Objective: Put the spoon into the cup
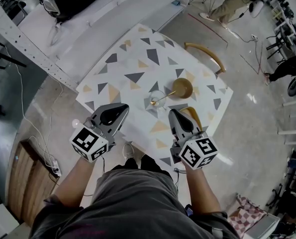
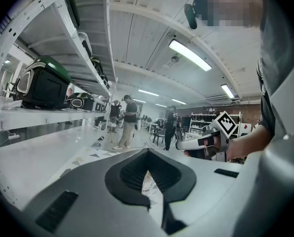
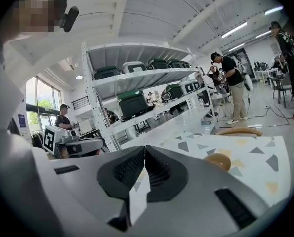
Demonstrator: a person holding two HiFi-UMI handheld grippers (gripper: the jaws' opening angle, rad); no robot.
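A clear glass cup [image 1: 157,98] stands near the middle of the triangle-patterned table [image 1: 138,59]. A thin gold spoon [image 1: 162,100] lies slanted across it, one end pointing at a brown bowl [image 1: 182,87]; whether it sits inside the cup I cannot tell. My left gripper [image 1: 124,107] hovers just left of the cup, shut and holding nothing. My right gripper [image 1: 172,113] is just below and right of the cup, also shut and holding nothing. In the left gripper view the jaws [image 2: 147,152] meet, and the glass [image 2: 147,181] shows below them. The right gripper view shows the closed jaws [image 3: 145,149] and the bowl [image 3: 217,161].
A wooden chair back [image 1: 205,51] curves at the table's far right edge, and another chair [image 1: 193,116] sits under my right gripper. White shelving [image 1: 33,49] with black cases runs along the left. People stand further off in the room.
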